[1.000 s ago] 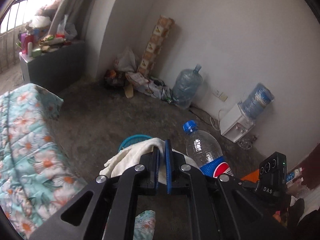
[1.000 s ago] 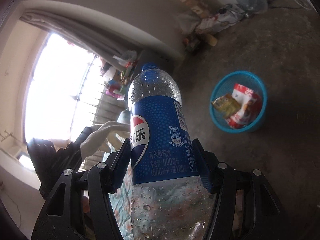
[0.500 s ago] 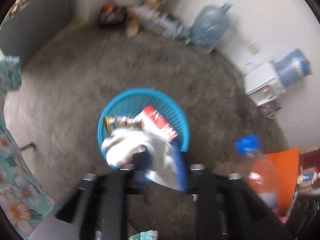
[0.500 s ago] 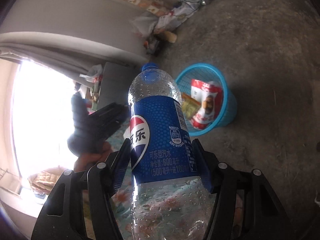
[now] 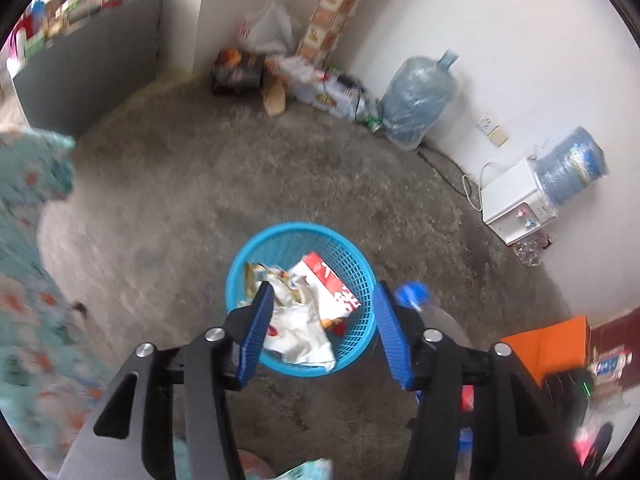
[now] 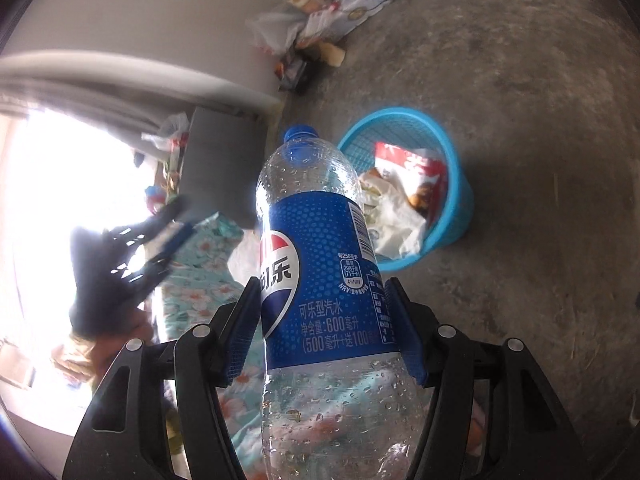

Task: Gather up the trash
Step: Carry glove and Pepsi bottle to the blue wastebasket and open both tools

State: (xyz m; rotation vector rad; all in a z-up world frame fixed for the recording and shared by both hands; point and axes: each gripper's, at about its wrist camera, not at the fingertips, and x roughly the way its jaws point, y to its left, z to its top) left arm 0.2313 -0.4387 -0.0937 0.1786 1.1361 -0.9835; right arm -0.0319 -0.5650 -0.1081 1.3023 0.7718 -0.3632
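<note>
The left tongs [image 5: 324, 320] stood released, their blue pads [image 5: 256, 332] spread wide apart and nothing between them, poised over the blue basket [image 5: 240, 264]. Between the pads, down in the basket, lay a crumpled white paper [image 5: 298, 330], and beside it a red-and-white snack bag [image 5: 332, 284] and a yellowish wrapper [image 5: 256, 274]. The basket sat on the bare grey floor [image 5: 160, 208].

The right tongs [image 6: 322, 320] were clenched on a clear plastic bottle [image 6: 316, 264], a blue pad pressed against each side of its blue label, the blue cap [image 6: 300, 133] pointing away from the camera. Droplets clung to the inside of the bottle's wall. In the left wrist view the cap and shoulder of the bottle showed just to the right of the basket, partly hidden behind the right finger. In the right wrist view the basket lay beyond and to the right of the bottle, with the white paper and the red bag resting inside it, and the left tongs appeared as a blurred dark shape against the bright window [image 6: 60, 184].

Farther out, a floral bedspread [image 5: 28, 260] filled the left edge. Along the white wall stood a large water jug [image 5: 418, 96], a small white dispenser [image 5: 516, 212] carrying another jug, and a heap of bags and boxes [image 5: 276, 64] in the corner.
</note>
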